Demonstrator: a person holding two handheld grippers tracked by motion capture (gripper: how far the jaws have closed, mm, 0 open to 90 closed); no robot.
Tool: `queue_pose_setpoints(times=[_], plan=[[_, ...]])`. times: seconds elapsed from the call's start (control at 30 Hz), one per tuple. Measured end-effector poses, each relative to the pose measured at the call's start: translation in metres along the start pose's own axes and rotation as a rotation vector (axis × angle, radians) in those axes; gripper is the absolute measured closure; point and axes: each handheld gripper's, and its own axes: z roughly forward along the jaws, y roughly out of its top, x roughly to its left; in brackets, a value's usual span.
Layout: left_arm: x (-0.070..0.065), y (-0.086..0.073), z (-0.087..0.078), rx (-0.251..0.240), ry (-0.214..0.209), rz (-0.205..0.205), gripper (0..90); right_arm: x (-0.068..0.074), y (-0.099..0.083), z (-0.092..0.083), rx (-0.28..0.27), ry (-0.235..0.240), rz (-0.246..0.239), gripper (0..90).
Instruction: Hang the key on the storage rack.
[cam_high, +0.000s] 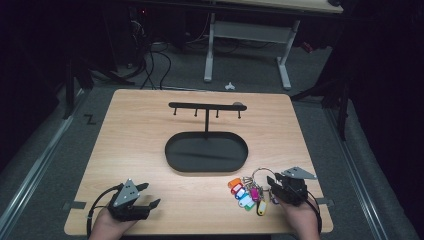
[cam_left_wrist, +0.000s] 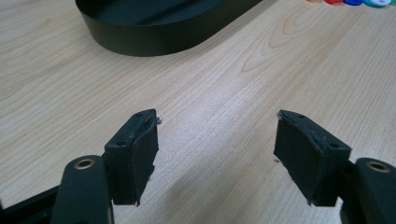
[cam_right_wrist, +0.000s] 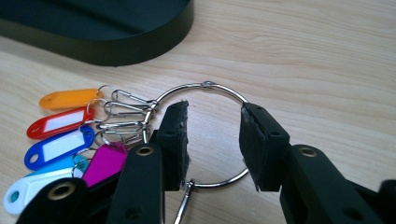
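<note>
Over metal ring (cam_right_wrist: 205, 135) | right tool (cam_right_wrist: 212, 140) apparently unclamped | tags (cam_right_wrist: 60, 135) beside

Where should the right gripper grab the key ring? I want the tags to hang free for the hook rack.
Grip the bare wire of the key ring on the arc away from the coloured tags, coming from above: it lies flat on the table, and the right gripper is open over it.

1 ring (cam_right_wrist: 205, 135), 7 tags (cam_high: 247, 195), 1 stand (cam_high: 206, 120).
</note>
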Motion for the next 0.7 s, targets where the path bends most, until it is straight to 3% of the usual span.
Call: queue_pose_setpoints(times=[0.27,0.37,0.43,0.7], plan=[[-0.001,-0.001,-0.002,-0.006,0.002,0.003,30.8,0.007,0.013,0.005,0.090,0.054,-0.082,55.2],[-0.001,-0.001,-0.002,-0.008,0.001,0.003,30.9,0.009,0.017,0.005,0.108,0.065,-0.091,52.9],[-0.001,-0.001,-0.001,-0.003,0.000,0.007,30.9,0.008,0.023,0.006,0.143,0.101,-0.080,50.2],[-0.001,0.000,-0.002,-0.008,0.003,0.014,31.1,0.016,0.035,0.011,0.219,0.108,-0.138,55.8]])
